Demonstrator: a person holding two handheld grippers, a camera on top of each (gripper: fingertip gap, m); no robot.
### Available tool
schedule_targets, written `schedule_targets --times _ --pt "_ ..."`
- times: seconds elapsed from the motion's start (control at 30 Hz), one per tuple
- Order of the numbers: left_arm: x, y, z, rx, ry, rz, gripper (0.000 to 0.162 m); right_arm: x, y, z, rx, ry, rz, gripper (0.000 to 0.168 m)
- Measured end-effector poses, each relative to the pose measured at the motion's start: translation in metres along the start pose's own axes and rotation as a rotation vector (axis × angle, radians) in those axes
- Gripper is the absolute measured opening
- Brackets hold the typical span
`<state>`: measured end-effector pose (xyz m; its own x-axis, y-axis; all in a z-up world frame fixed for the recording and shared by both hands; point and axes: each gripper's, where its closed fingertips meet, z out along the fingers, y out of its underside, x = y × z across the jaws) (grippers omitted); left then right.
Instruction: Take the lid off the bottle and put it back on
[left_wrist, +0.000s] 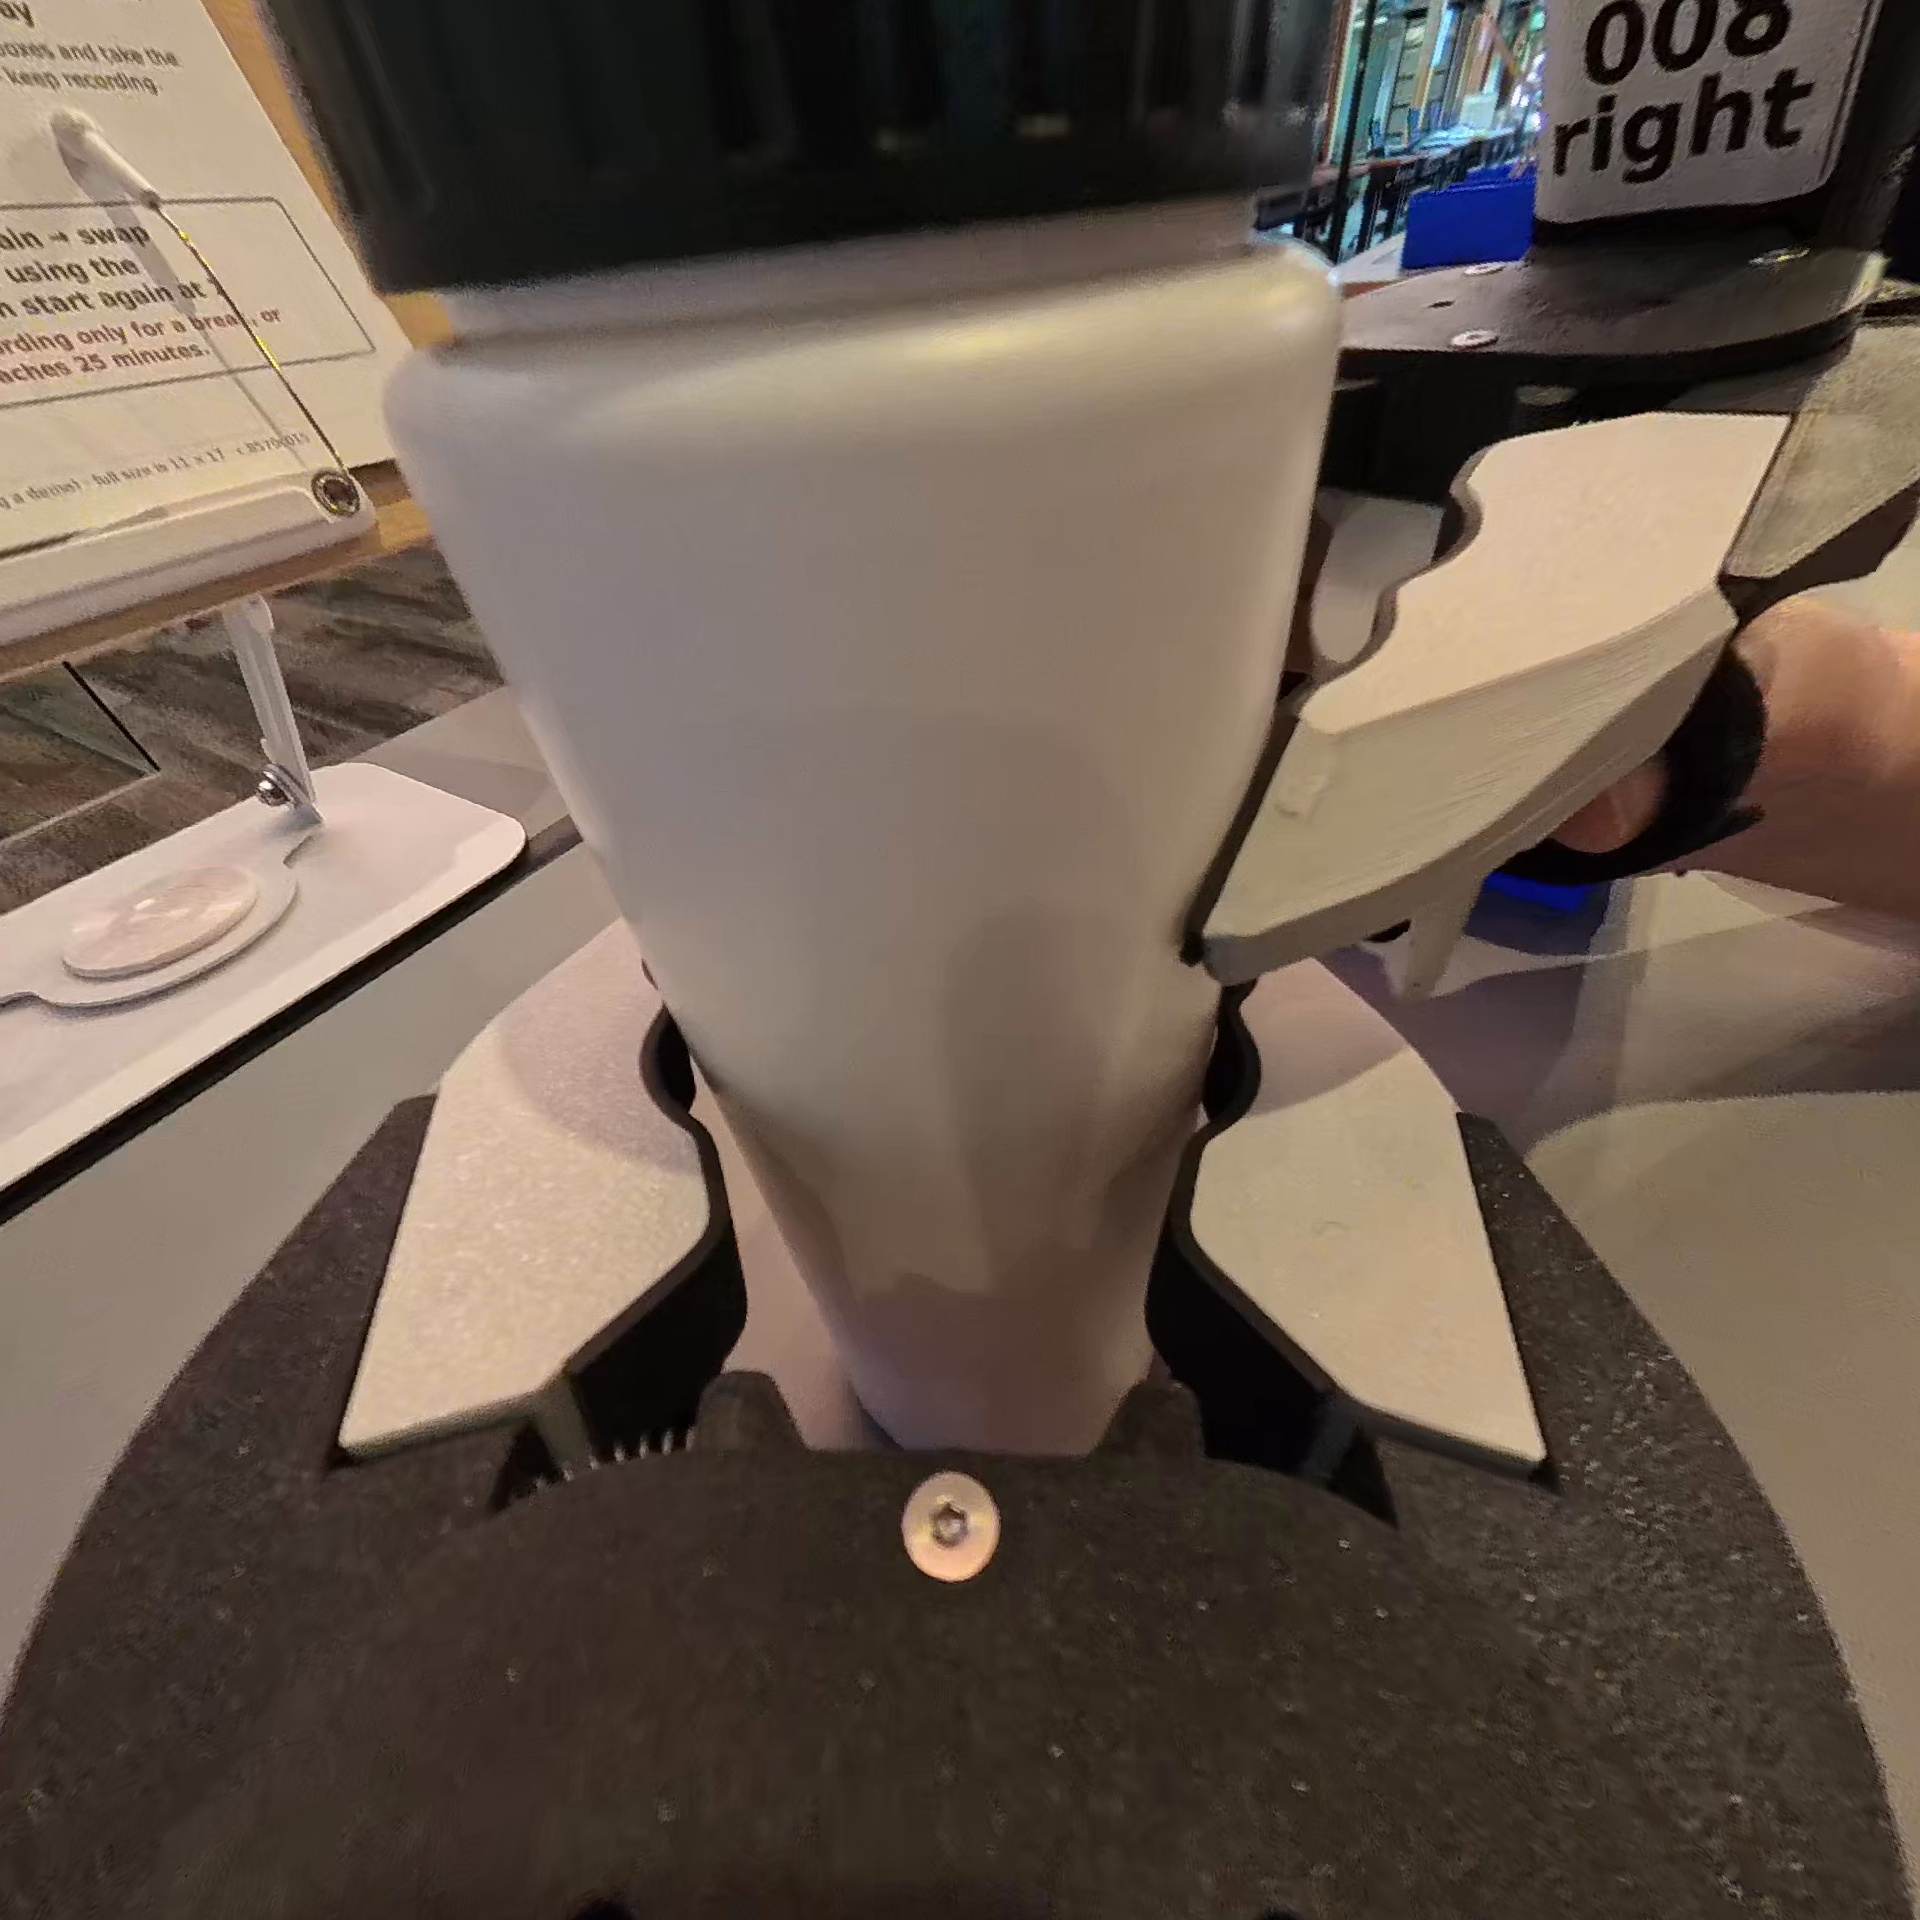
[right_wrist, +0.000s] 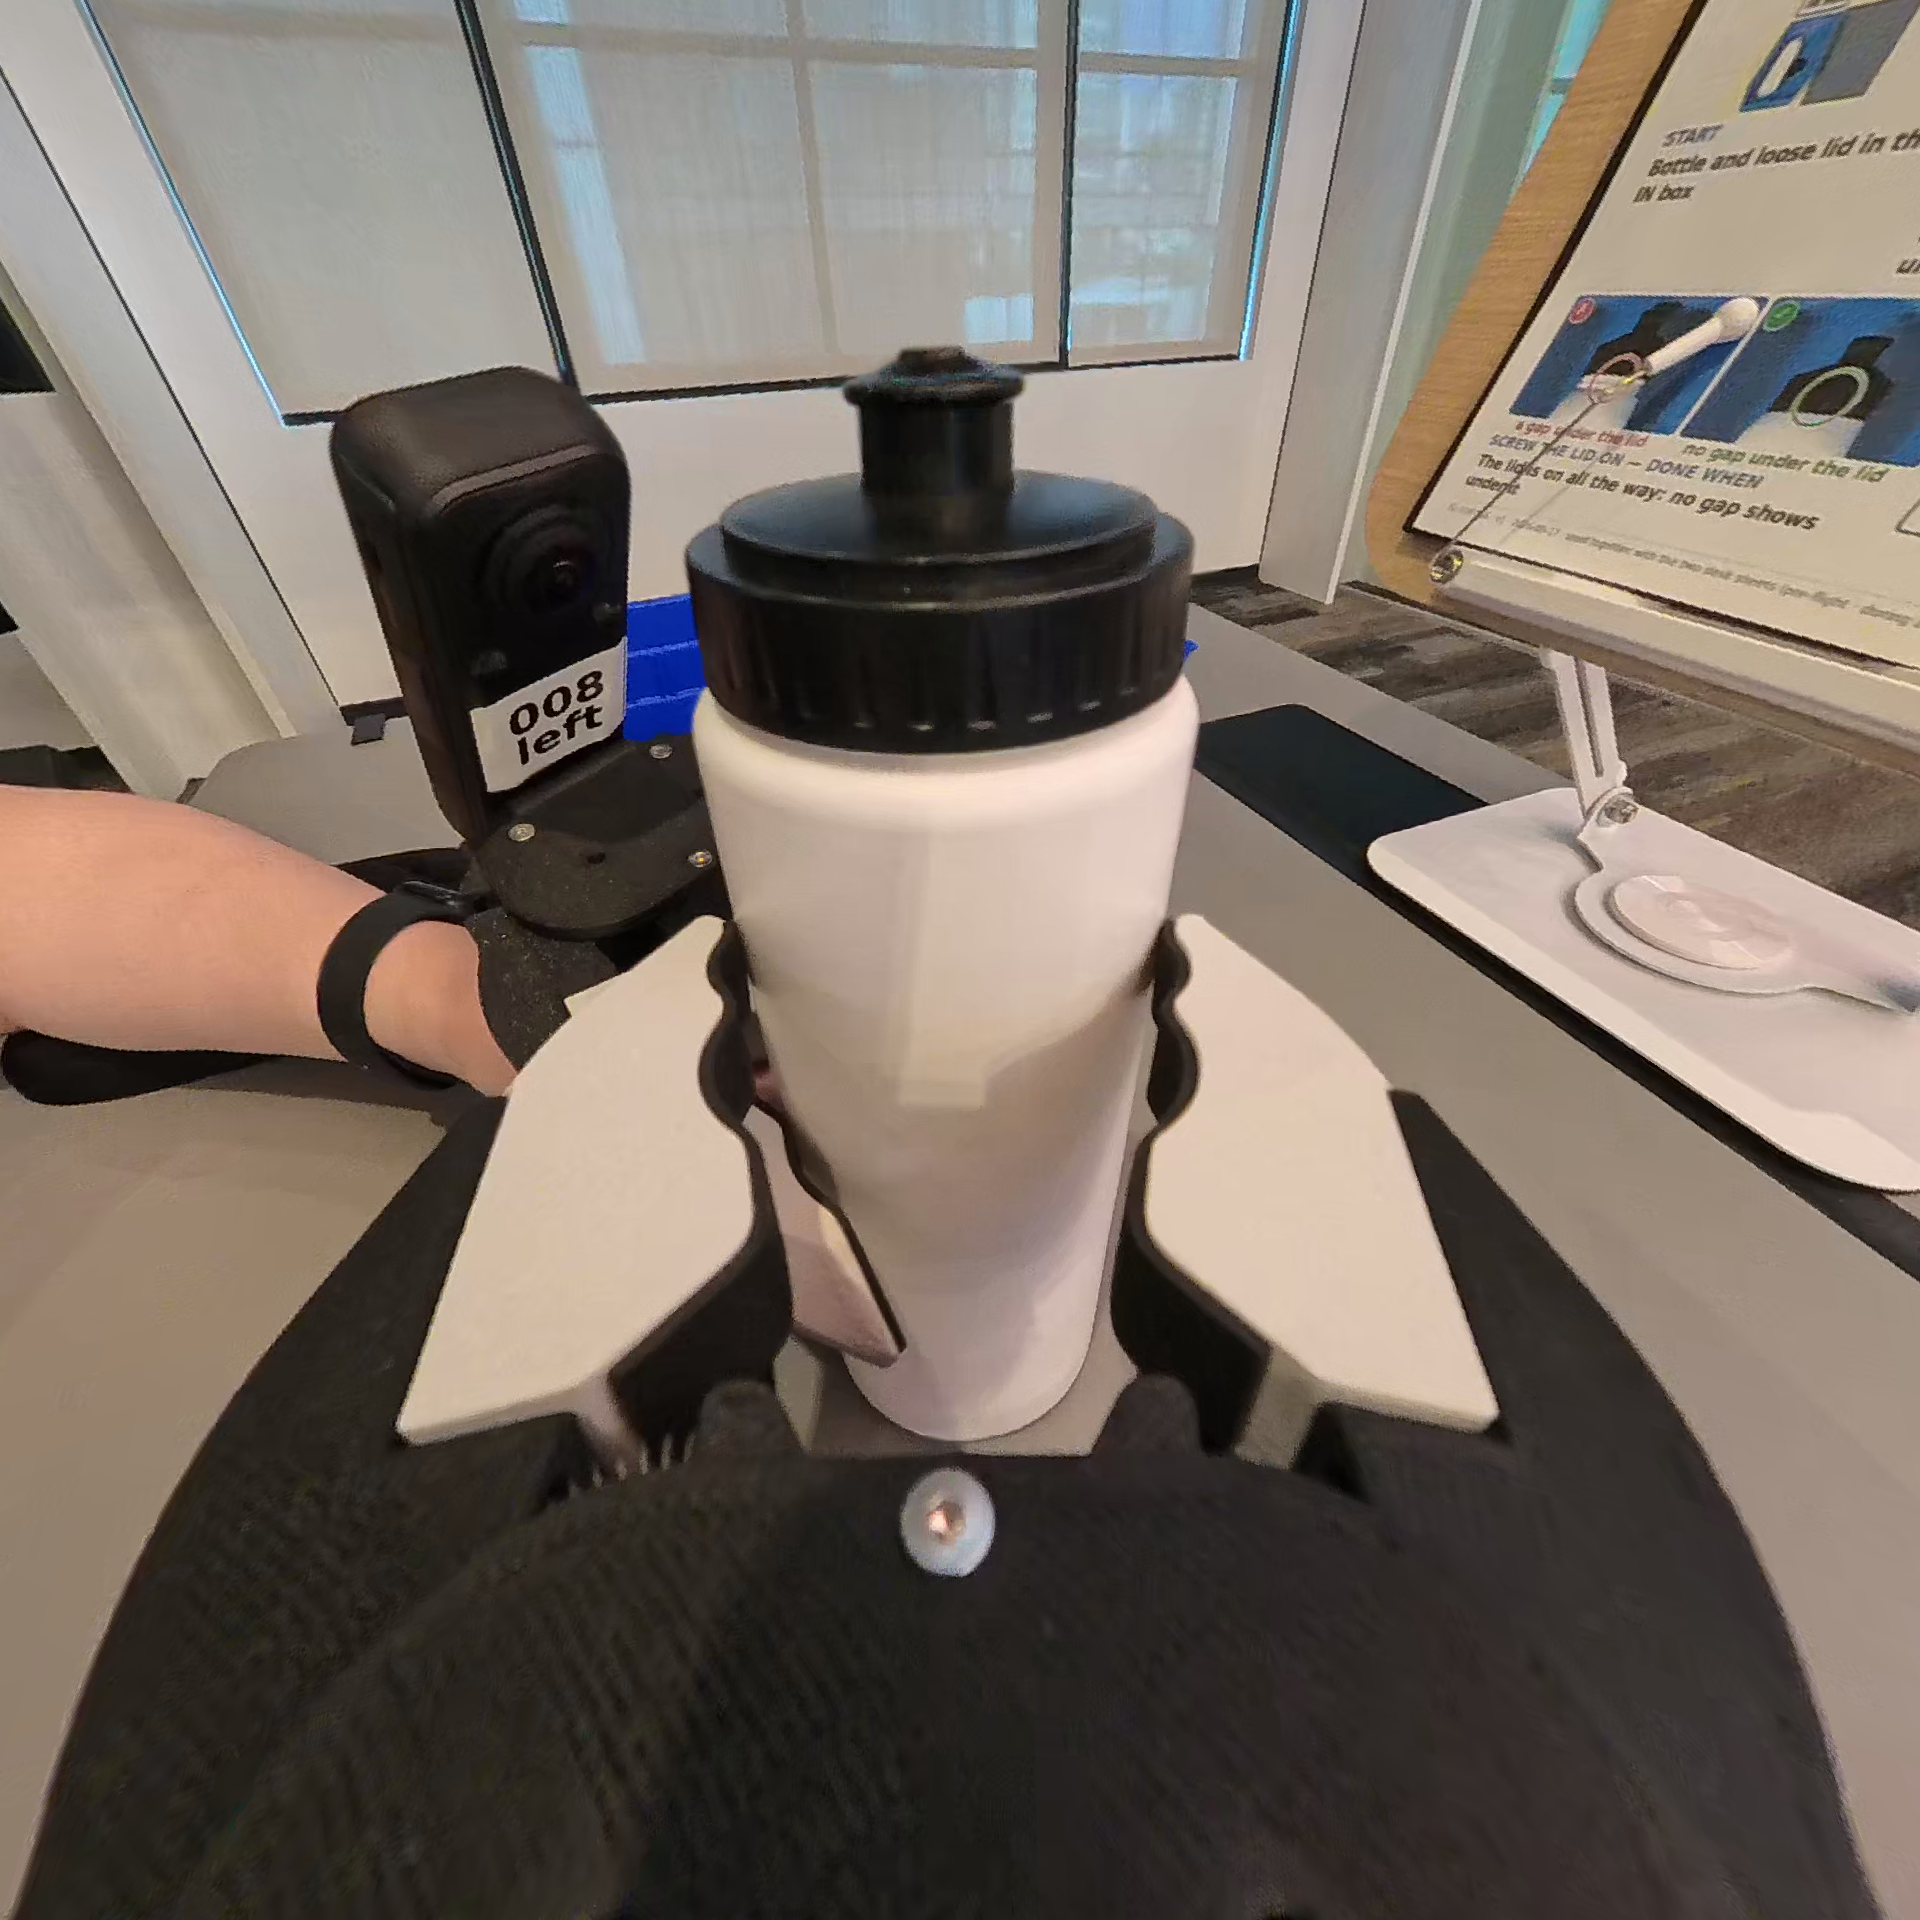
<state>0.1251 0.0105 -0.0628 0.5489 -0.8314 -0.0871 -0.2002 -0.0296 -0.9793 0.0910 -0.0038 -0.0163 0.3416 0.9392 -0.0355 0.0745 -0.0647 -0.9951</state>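
You're gripping the white bottle (right_wrist: 945, 1039) with both grippers right now, and the black lid (right_wrist: 935, 634) is sitting fully screwed on, so I'd say you're either about to unscrew it or just finishing up. The left gripper (left_wrist: 951, 1101) is clamping the bottle's lower body. The right gripper (right_wrist: 951, 1039) is squeezing it mid-body, though blur makes contact a bit hard to judge. Next you're probably needing one gripper up around the lid, while the other is steadying the bottle standing on the grey table (right_wrist: 208, 1195).
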Motion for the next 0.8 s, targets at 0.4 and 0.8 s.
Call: schedule_targets --times 0.4,0.8 --pt "0.003 0.002 0.003 0.004 0.025 -0.069 0.095 -0.002 -0.054 -0.019 0.128 0.018 0.069 0.089" --pt "0.006 0.001 -0.004 0.021 0.035 -0.063 0.085 0.004 -0.028 -0.009 -0.046 0.098 -0.041 0.079"
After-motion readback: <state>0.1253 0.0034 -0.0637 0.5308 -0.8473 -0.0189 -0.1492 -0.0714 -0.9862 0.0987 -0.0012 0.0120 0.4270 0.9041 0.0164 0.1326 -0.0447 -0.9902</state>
